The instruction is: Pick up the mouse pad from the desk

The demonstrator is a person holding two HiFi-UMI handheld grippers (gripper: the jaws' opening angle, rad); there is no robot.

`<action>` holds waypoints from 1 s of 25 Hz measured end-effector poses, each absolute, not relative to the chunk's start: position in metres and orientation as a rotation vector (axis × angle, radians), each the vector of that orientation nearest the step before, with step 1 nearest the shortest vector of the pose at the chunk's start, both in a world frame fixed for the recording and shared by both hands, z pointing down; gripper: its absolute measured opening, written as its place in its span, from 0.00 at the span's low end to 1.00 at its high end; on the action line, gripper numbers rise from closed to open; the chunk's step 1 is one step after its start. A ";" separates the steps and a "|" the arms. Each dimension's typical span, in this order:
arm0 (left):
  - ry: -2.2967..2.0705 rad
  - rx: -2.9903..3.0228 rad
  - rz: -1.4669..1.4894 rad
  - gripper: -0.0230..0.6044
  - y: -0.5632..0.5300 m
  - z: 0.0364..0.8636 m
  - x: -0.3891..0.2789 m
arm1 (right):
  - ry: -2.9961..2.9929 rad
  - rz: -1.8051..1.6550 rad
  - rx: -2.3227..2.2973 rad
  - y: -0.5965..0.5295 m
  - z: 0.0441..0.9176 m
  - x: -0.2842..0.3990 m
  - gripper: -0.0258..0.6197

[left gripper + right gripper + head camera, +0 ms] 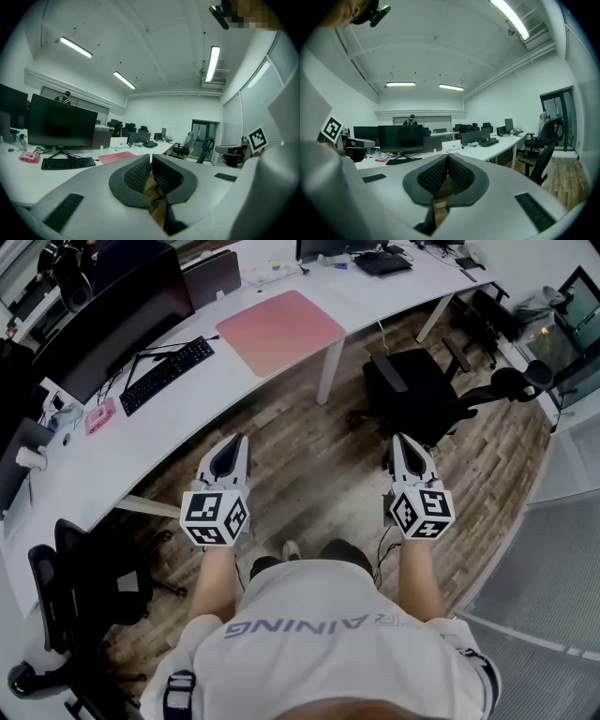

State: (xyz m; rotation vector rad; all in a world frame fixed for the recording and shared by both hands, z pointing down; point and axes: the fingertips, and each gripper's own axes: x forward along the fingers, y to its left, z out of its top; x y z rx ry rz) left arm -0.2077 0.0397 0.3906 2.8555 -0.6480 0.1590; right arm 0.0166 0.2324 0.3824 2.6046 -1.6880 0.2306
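reads "aining" upside down on shirt point(319, 634), with left gripper point(234, 442) and right gripper point(403, 441) both closed tight, empty, near; pink mouse pad point(279, 329) flat on far desk point(187, 423), right of keyboard point(167, 374).

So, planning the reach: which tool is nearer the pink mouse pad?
Left. The left tool hangs short of the mouse pad, slightly to its left; the right tool is farther off, to its right.
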 end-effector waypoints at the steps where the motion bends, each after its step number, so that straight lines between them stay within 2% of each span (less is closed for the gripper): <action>1: -0.648 2.853 0.160 0.10 0.035 0.391 -0.206 | -1.687 0.230 2.603 0.228 0.382 0.018 0.08; 14: -0.748 2.842 0.146 0.10 -0.034 0.387 -0.151 | -1.787 0.253 2.544 0.143 0.391 0.080 0.08; 25: -0.927 2.825 0.158 0.10 -0.100 0.369 -0.040 | -1.960 0.251 2.450 0.049 0.381 0.212 0.08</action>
